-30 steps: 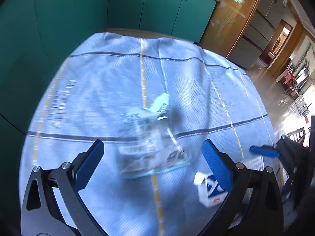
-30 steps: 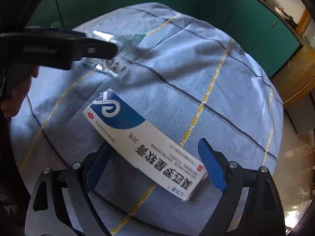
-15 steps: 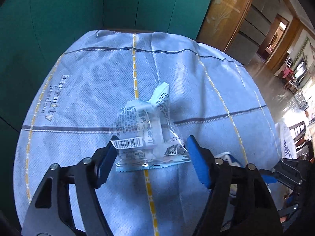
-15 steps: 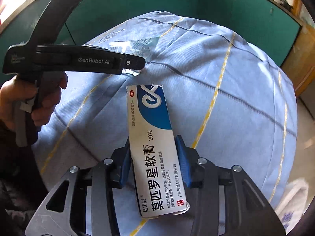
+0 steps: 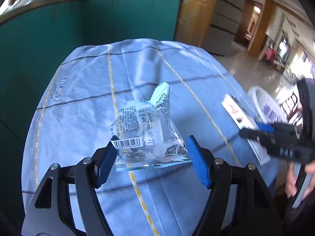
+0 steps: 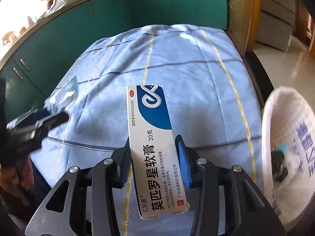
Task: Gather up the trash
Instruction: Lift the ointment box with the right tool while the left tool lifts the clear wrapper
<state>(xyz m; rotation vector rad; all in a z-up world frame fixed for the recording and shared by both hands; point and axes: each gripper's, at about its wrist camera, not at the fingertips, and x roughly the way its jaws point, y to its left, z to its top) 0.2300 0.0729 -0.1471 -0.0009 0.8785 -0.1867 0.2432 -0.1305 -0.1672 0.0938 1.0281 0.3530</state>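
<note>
While clamped, white-and-blue ointment box [image 6: 151, 137] shows bold Chinese lettering.

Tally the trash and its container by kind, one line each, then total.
Plastic wrapper: 1, in the left gripper
Ointment box: 1, in the right gripper
White trash bag: 1
Total: 3

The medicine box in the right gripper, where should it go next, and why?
Probably swing it right and over the white bag. The right gripper already clamps the medicine box clear of the blue tablecloth, and the bag stands open just beside it with trash inside.
</note>
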